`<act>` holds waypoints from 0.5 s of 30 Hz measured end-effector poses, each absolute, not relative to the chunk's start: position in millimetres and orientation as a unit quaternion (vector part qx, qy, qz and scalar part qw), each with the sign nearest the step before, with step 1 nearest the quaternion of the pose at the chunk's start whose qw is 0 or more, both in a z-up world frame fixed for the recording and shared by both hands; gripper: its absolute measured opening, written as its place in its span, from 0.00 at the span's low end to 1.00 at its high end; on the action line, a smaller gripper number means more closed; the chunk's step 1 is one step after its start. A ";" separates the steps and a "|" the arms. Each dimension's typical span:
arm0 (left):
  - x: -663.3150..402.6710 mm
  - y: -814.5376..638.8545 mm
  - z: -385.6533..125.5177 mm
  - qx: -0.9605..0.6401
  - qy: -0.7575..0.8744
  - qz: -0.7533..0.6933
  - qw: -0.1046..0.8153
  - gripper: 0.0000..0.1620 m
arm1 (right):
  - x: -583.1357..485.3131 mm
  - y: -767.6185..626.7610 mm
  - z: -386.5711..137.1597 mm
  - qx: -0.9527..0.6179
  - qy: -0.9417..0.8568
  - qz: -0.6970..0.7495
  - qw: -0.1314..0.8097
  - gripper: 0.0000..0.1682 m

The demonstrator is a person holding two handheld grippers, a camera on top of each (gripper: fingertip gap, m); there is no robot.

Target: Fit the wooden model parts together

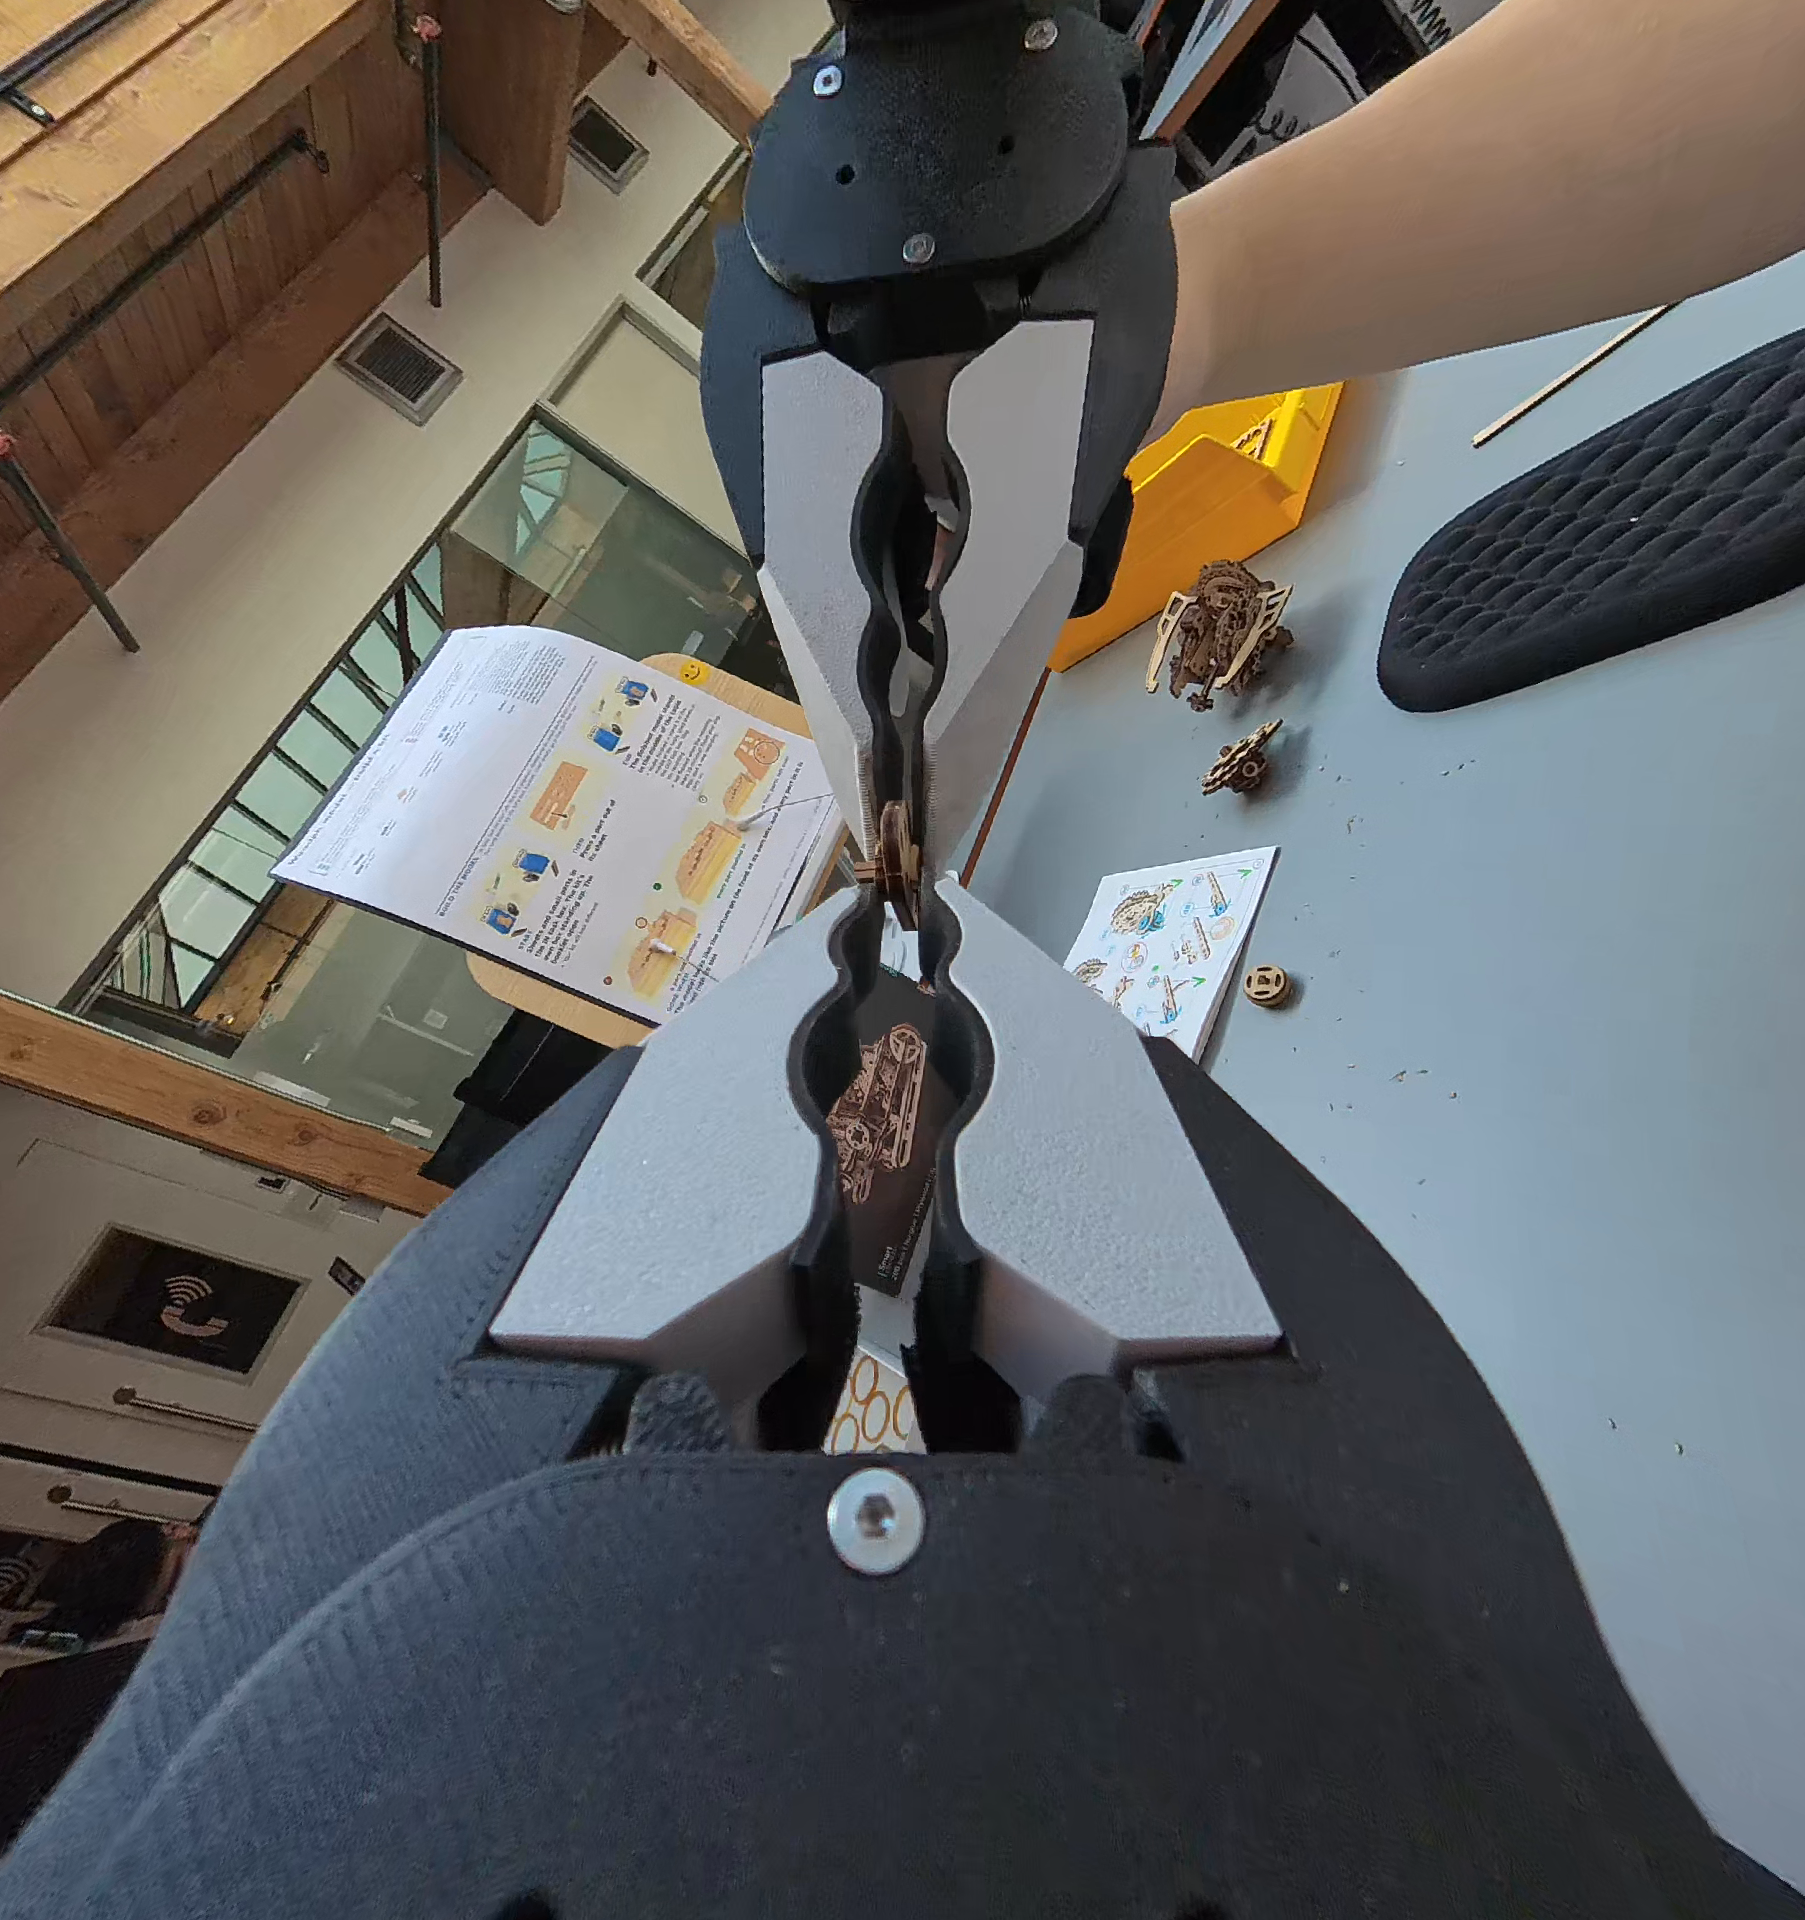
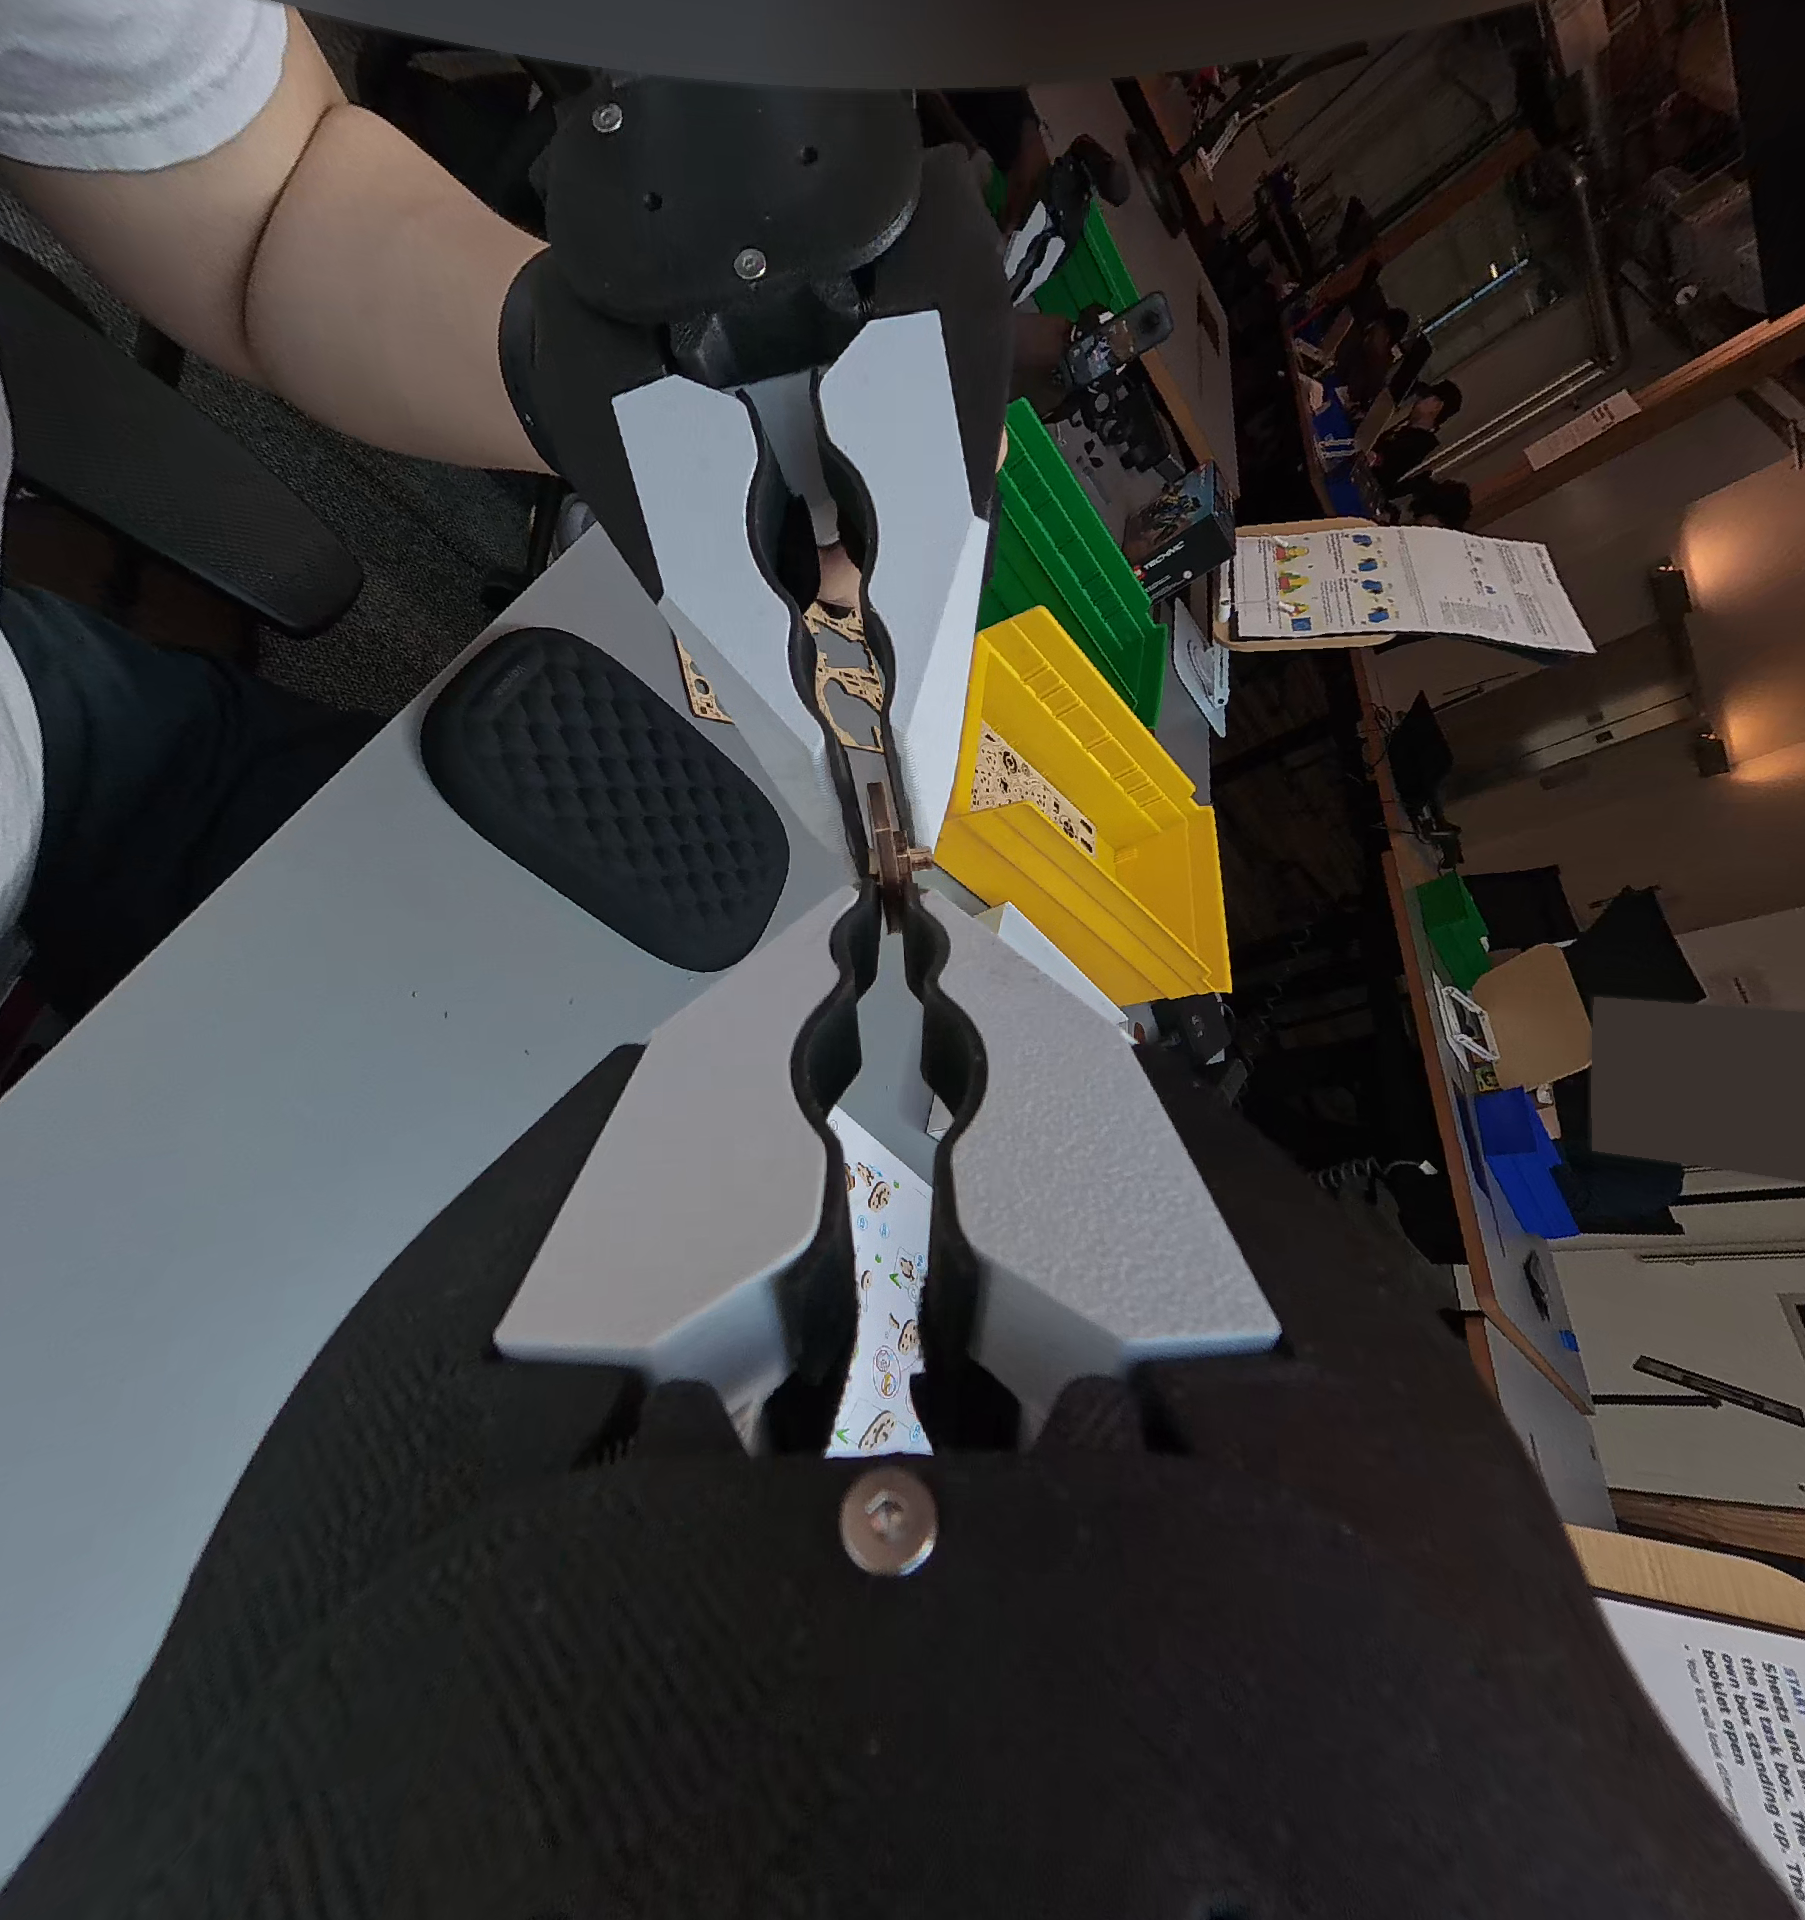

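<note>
Tip to tip, both my tongs pinch small wooden parts.

Left wrist view: my left gripper (image 1: 893,902) nips the wooden disc (image 1: 896,860), the right gripper (image 1: 895,805) at 12 o'clock clamping too; printed booklet (image 1: 1173,943) at 3.
Right wrist view: yellow bin (image 2: 1116,831) at 3 holds a punched wooden sheet (image 2: 1033,795).

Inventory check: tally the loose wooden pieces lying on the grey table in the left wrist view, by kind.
Large built assembly: 1
Small gear cluster: 1
Round wheel disc: 1
Thin wooden strip: 1
Total: 4, on the grey table

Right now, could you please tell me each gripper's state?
Left gripper: shut on the wooden disc part.
Right gripper: shut on the same part.
</note>
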State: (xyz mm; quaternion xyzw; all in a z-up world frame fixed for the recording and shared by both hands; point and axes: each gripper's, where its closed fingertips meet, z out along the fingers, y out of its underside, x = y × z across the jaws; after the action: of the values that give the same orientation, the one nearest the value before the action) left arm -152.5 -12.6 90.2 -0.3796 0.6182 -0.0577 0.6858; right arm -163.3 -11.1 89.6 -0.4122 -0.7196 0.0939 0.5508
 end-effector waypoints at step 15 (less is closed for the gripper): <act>-149.9 -13.2 88.3 -0.383 0.627 -0.062 0.676 0.03 | -160.6 -13.5 88.2 -0.425 -0.719 0.122 0.537 0.04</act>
State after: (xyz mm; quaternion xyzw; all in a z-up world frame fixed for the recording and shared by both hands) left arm -149.9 -13.2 88.3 -0.3826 0.6270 -0.0624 0.6758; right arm -160.6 -13.5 88.2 -0.4247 -0.7188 0.1225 0.5366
